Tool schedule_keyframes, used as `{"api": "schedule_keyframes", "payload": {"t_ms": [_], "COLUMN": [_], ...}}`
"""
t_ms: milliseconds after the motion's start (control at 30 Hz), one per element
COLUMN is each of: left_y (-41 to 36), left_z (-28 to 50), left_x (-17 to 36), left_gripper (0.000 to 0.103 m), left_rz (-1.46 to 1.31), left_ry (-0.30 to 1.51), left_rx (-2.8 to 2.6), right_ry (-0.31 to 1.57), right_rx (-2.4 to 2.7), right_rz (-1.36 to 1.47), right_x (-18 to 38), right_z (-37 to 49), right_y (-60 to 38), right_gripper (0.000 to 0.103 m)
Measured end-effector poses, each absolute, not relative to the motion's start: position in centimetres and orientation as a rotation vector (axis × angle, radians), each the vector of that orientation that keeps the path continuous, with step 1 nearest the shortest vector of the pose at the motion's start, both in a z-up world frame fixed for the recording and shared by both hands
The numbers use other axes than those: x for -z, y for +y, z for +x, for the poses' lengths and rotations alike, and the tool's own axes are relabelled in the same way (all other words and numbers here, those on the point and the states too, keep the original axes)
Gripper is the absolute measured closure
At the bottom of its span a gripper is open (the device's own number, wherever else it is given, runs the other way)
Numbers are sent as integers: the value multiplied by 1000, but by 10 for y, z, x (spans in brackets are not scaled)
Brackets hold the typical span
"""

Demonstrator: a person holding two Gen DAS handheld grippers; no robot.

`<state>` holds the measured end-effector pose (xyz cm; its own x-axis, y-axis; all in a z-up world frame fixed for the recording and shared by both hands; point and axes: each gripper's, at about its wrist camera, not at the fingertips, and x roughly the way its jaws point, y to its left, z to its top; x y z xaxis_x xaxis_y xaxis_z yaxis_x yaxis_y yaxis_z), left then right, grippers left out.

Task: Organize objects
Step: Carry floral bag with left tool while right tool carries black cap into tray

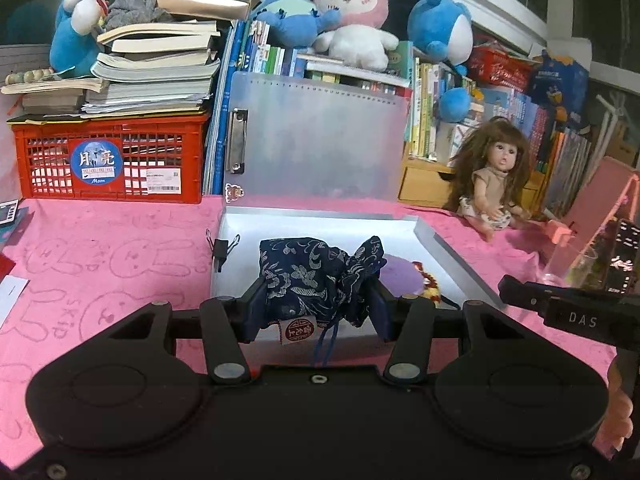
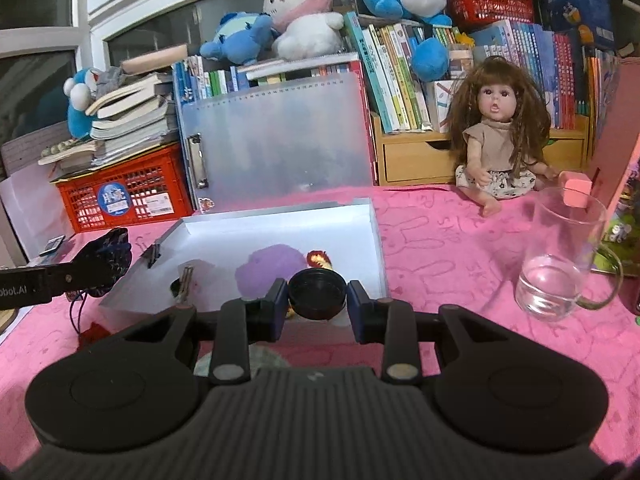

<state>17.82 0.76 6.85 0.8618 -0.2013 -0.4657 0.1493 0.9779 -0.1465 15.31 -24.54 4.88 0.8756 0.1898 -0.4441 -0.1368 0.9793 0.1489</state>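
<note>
My left gripper (image 1: 316, 304) is shut on a dark blue patterned drawstring pouch (image 1: 316, 276), held just over the near edge of an open white box (image 1: 440, 240). In the right wrist view the same pouch (image 2: 110, 256) shows at the left, beside the box (image 2: 376, 240). My right gripper (image 2: 317, 300) is shut on a small round black lid-like object (image 2: 317, 292) above the box's near edge. Inside the box lie a purple soft item (image 2: 272, 268), a red and yellow trinket (image 2: 320, 260) and a binder clip (image 2: 154, 254) on its rim.
A pink cloth (image 1: 100, 248) covers the table. A glass mug (image 2: 560, 256) stands at the right, a doll (image 2: 496, 136) sits behind it. A red crate (image 1: 108, 160) under stacked books is at the back left. Plush toys and upright books line the back.
</note>
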Motion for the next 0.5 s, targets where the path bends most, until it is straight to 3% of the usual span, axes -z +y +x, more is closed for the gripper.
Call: {"api": "schedule_keyframes", "payload": {"t_ms": [500], "left_y": [-12], "left_z": [273], "left_x": [-61], "left_gripper": [53], "left_rz": [-69], "left_ry": [542], "left_rx": [126], "right_ry": [623], "right_rx": [-118], "right_rz": [217], "right_x": [-35], "right_z": [259], "right_y": [-258], "right_gripper": [66]}}
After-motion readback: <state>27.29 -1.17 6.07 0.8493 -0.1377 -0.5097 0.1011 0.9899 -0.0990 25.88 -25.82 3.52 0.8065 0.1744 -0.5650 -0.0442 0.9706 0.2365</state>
